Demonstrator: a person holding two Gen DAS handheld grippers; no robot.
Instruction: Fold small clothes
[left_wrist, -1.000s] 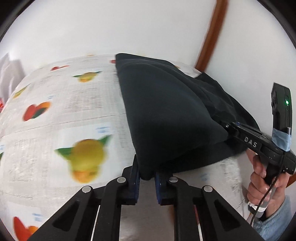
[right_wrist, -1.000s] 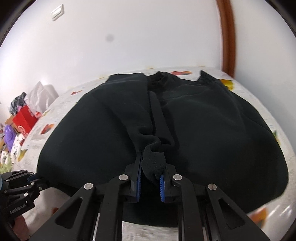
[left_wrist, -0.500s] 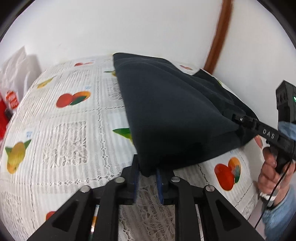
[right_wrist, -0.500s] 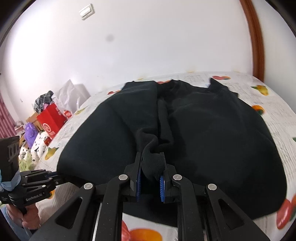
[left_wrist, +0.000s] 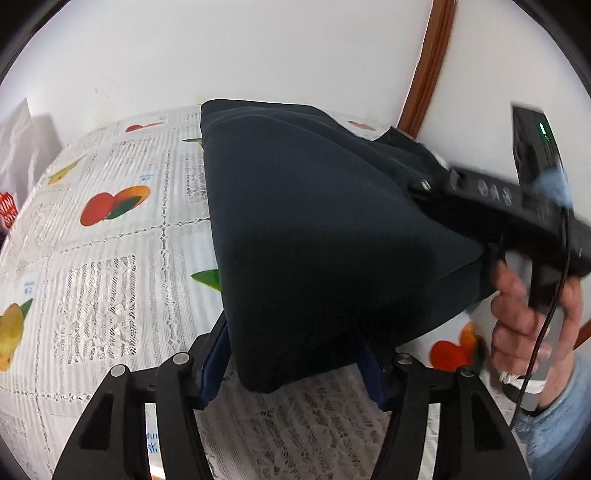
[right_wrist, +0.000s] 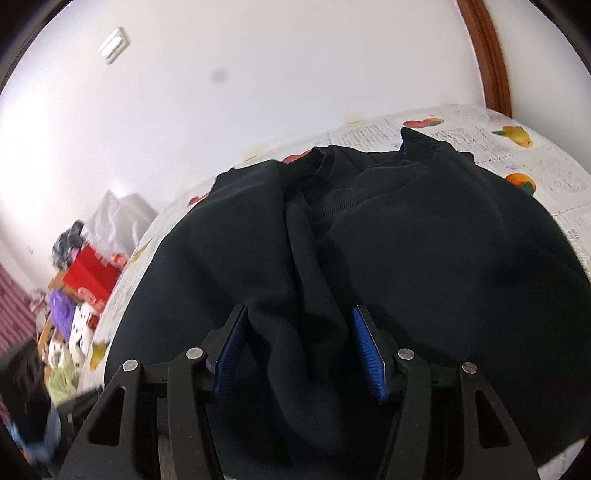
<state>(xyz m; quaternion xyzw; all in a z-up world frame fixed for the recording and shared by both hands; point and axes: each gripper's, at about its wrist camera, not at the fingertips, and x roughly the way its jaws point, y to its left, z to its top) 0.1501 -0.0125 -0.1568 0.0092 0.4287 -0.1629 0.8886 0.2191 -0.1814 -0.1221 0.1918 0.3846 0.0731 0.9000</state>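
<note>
A black sweater (left_wrist: 314, 229) lies folded over on the fruit-print lace tablecloth (left_wrist: 110, 258). Its near corner rests between the blue pads of my left gripper (left_wrist: 293, 365), whose jaws are opening and no longer press the cloth. In the right wrist view the sweater (right_wrist: 443, 258) fills the table, its collar (right_wrist: 332, 173) at the far side. A ridge of fabric runs between the blue pads (right_wrist: 231, 350) of my right gripper (right_wrist: 300, 354), whose jaws are also opening, apart from the cloth. The right gripper (left_wrist: 498, 206), held by a hand (left_wrist: 524, 325), appears blurred at the sweater's right edge.
A white wall backs the table, with a brown wooden door frame (left_wrist: 428, 74) at the right. Beyond the table's left edge sit a white bag (right_wrist: 118, 214), a red box (right_wrist: 92, 273) and several colourful items. Bare tablecloth (right_wrist: 554, 162) shows right of the sweater.
Both grippers, shut on pinches of the black fabric in the earlier frames, now stand with their jaws spread and the cloth released. The right gripper has drawn nearer in the left wrist view.
</note>
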